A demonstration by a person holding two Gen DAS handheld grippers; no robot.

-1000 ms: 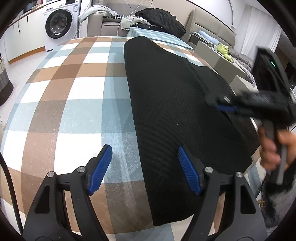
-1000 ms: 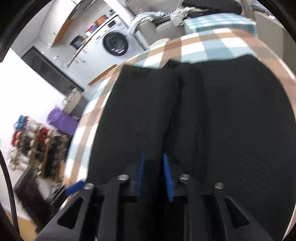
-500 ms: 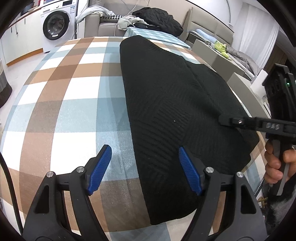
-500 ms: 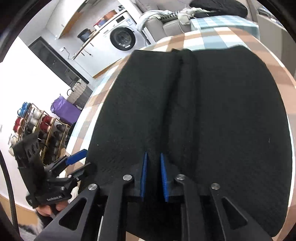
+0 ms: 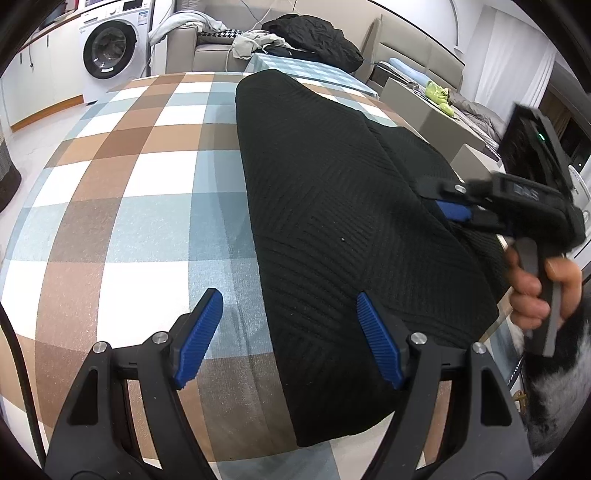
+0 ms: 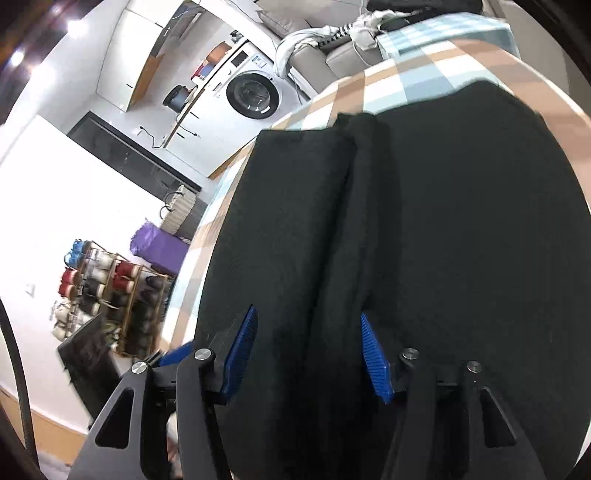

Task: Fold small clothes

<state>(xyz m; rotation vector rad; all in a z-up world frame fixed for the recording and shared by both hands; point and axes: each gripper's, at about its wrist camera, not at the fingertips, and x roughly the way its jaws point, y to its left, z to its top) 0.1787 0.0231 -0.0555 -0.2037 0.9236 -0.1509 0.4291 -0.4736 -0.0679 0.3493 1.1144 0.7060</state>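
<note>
A black knitted garment [image 5: 332,206] lies folded lengthwise on the checked tabletop [image 5: 140,206]. My left gripper [image 5: 288,339] hovers open over the garment's near left edge, one pad above the cloth and one above the table. In the right wrist view the same garment [image 6: 461,229] fills the frame, with a raised fold ridge [image 6: 354,206] running down its middle. My right gripper [image 6: 306,350] is opening above that ridge near the hem, and its pads do not press the cloth. The right gripper [image 5: 461,210] also shows at the right of the left wrist view, held by a hand [image 5: 532,291].
A washing machine [image 5: 107,51] stands beyond the table's far left. A sofa with piled clothes [image 5: 306,33] lies behind the table. A rack of thread spools [image 6: 107,291] and a purple bag [image 6: 159,247] sit on the floor to the left. The table edge [image 5: 495,321] runs close by the garment's right side.
The right gripper's jaws, nearly shut over the fold ridge before, have spread wide apart. It shifted along the garment's right side. The left gripper stayed put.
</note>
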